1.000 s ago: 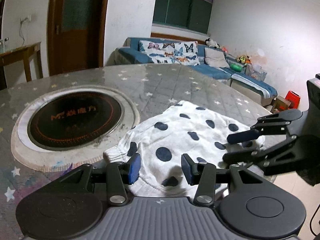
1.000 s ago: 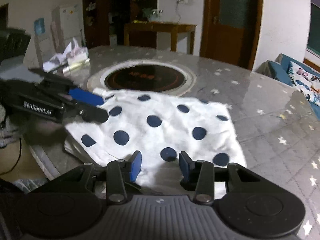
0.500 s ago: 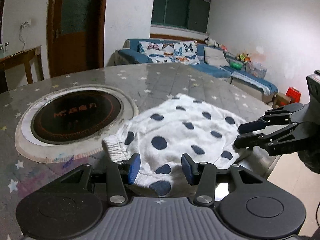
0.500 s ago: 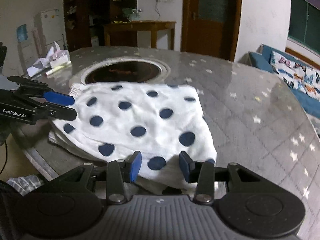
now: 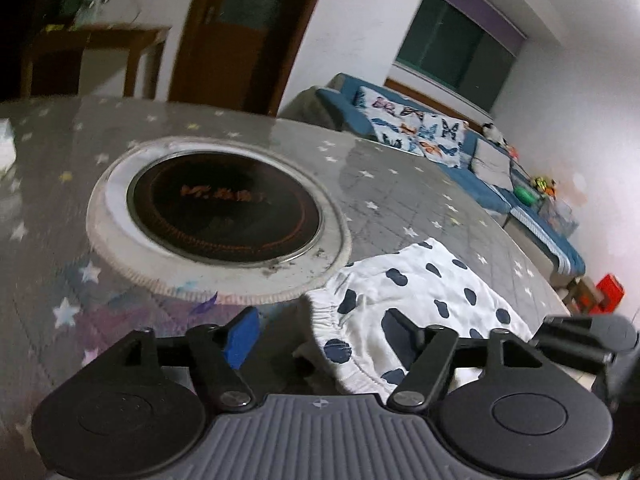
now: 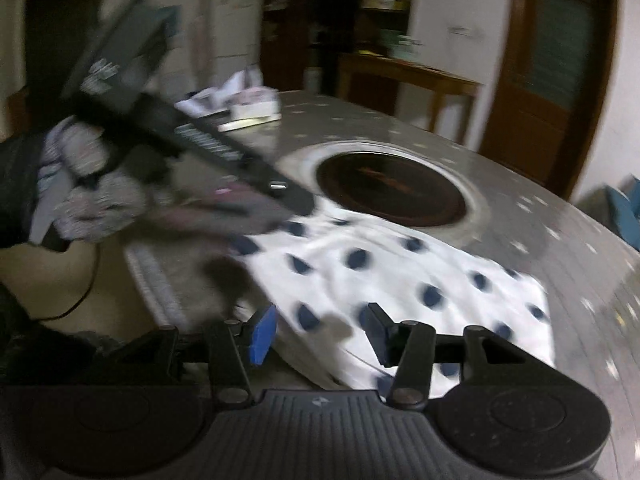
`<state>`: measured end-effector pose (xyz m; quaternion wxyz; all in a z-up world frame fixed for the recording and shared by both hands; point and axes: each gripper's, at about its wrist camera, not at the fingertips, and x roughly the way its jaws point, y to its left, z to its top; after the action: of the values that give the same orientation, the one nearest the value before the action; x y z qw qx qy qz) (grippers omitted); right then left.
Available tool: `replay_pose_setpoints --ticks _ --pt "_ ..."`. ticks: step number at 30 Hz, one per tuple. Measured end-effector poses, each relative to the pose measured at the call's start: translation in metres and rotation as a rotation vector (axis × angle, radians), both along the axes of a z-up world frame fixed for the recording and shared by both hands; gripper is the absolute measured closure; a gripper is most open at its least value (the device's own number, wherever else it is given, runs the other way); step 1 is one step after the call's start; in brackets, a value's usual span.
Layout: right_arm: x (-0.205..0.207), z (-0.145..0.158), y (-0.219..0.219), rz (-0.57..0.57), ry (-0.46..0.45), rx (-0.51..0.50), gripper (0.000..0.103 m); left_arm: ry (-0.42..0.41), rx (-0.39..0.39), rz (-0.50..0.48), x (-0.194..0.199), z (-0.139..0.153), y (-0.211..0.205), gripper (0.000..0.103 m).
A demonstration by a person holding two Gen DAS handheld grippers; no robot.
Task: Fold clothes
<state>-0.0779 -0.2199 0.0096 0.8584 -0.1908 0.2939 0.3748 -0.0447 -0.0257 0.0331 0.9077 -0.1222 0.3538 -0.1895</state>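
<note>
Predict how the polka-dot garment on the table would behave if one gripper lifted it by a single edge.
The polka-dot garment would likely droop limply; its surface lies wrinkled. Its elastic hem is gathered, so probably stretchy.

Both grippers are black plastic with ribbed grey housings, round side discs and silver pivot screws. The left gripper [image 5: 320, 338] and right gripper [image 6: 318, 330] carry blue finger pads. A striped grey sleeve [image 6: 86, 184] and thin black cable [image 6: 80, 296] show beside the left gripper's white-lettered body.

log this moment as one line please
left tongs open | right tongs open | polka-dot garment folded on table, ungripped
</note>
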Motion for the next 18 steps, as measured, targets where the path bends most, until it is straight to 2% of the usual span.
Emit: replay_pose_setpoints --ticks 5,10,13,18 --pt "-0.008 -0.008 0.034 0.119 -0.044 -0.109 0.053 0.103 -0.098 0.033 0.004 -0.008 0.006 0.025" --pt "-0.014 -0.025 0.056 0.159 -0.091 -0.236 0.053 0.196 -0.189 0.065 0.01 -0.018 0.012 0.024" --pt "-0.018 -0.031 0.061 0.162 -0.119 -0.264 0.053 0.237 -0.227 0.077 0.012 -0.023 0.013 0.024" --pt "-0.015 -0.027 0.057 0.129 -0.122 -0.228 0.074 0.294 -0.283 0.097 0.014 -0.03 0.013 0.024"
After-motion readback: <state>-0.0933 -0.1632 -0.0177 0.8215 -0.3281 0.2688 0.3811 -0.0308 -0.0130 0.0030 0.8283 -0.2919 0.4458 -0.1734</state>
